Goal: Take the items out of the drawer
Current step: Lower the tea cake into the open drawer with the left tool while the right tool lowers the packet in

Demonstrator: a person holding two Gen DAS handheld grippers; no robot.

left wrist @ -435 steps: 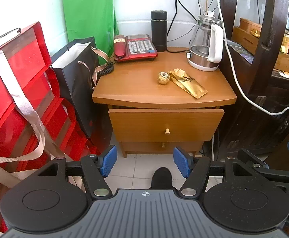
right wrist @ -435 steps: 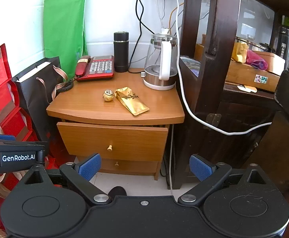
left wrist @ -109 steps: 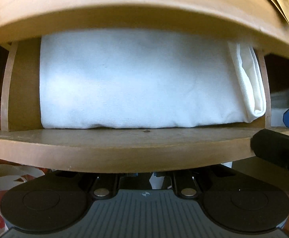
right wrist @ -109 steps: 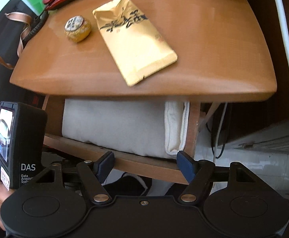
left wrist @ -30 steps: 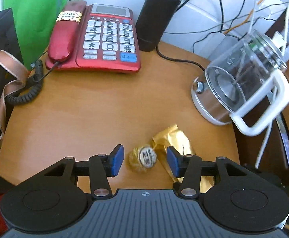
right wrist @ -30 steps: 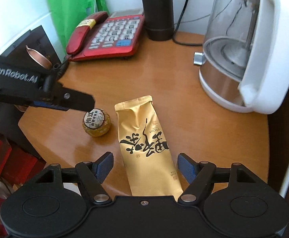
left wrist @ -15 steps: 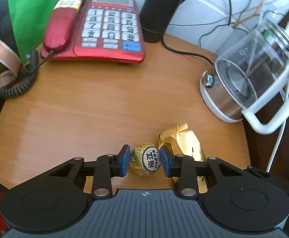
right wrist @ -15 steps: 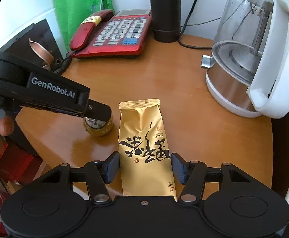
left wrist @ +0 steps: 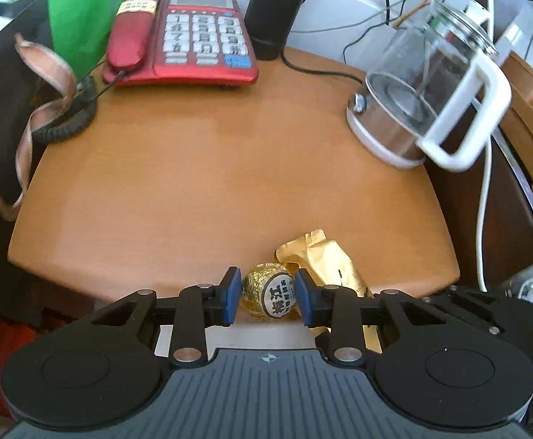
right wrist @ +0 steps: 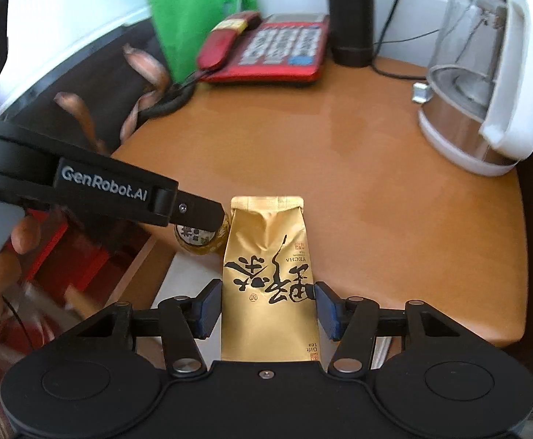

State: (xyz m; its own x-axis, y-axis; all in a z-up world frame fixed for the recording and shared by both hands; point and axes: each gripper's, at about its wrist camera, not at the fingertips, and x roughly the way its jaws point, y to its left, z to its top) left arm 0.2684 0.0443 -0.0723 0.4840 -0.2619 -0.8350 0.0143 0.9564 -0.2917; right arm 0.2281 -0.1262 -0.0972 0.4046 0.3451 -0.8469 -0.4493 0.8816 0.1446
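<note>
Our left tool (left wrist: 265, 295) now has its blue pads pressed against both sides of the foil-wrapped tea ball (left wrist: 268, 295); half a second ago the pads were only just flanking it, so this grip has only just closed. The ball sits at the front edge of the desk (left wrist: 211, 168), and seen from the right wrist it seems to hang slightly past that edge, over the open drawer (right wrist: 140, 267) below, though we cannot say whether it is lifted clear of the wood.

Our right tool (right wrist: 263, 309) has drawn in around the gold tea pouch (right wrist: 268, 278): the pads stand at either long side, touching or nearly so, where a second ago they stood well apart from it. Whether they truly pinch the pouch we cannot tell. The pouch lies flat, its near end overhanging the desk's front edge, just beside the ball.

We judge both items are about to leave the desk together. Further back, toward the rear edge, stand the red telephone (left wrist: 182, 40), the black flask (left wrist: 279, 7), and at the right rear corner the glass kettle (left wrist: 424, 98), all well apart from our tools.
</note>
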